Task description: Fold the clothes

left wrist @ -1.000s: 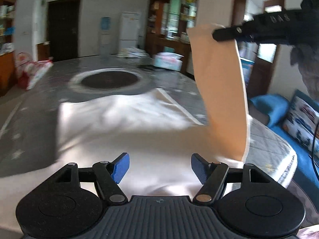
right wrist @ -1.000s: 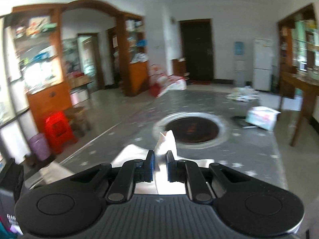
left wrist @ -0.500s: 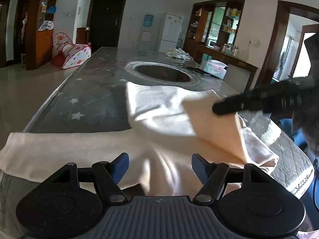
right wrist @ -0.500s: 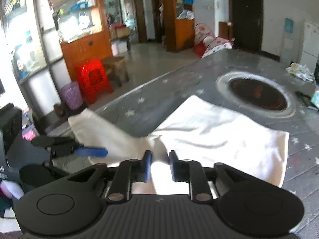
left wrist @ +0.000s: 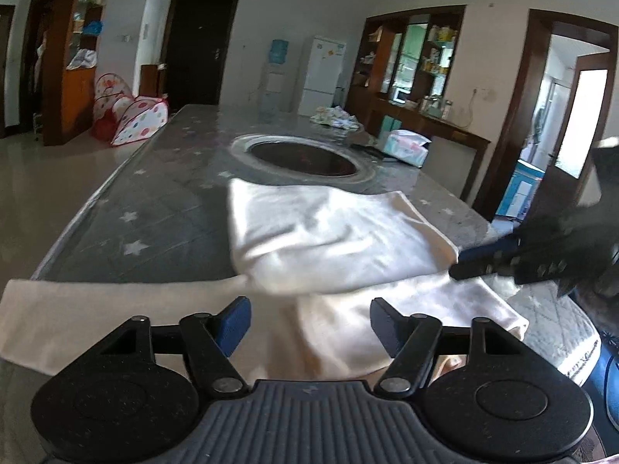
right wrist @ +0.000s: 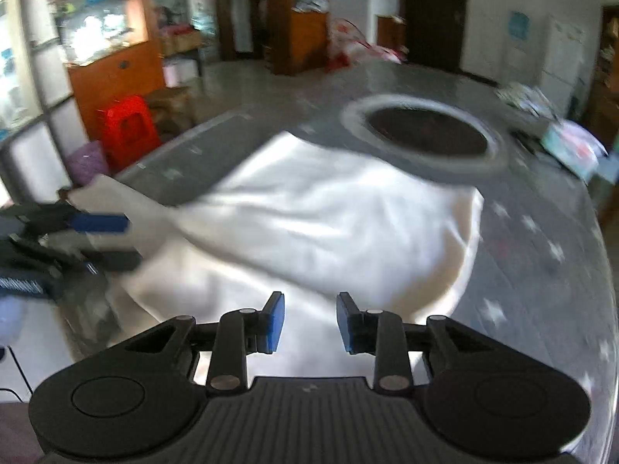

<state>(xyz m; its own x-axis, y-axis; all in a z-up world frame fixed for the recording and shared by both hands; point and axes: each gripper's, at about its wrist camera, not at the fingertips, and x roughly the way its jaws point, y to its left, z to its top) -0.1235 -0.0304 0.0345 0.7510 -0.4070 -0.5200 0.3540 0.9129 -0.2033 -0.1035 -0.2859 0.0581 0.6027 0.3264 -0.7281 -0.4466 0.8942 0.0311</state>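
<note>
A long grey table (left wrist: 162, 208) with white star marks is carrying everything. A dark round recess (left wrist: 305, 154) ringed in pale grey is sitting in its middle. A cream cloth (left wrist: 329, 232) is lying on the near part, one layer folded over another, its near edge drooping off the table's end. A tissue pack (left wrist: 406, 145) and a crumpled patterned cloth (left wrist: 334, 118) are lying at the far end.

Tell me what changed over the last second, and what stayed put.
The right gripper carried a flap of the cream garment from high in the air down across the body, then let go; its jaws now stand open with nothing between them. The flap lies folded over on the table. The left gripper stayed open and empty, and the sleeve nearest it stayed spread flat.
</note>
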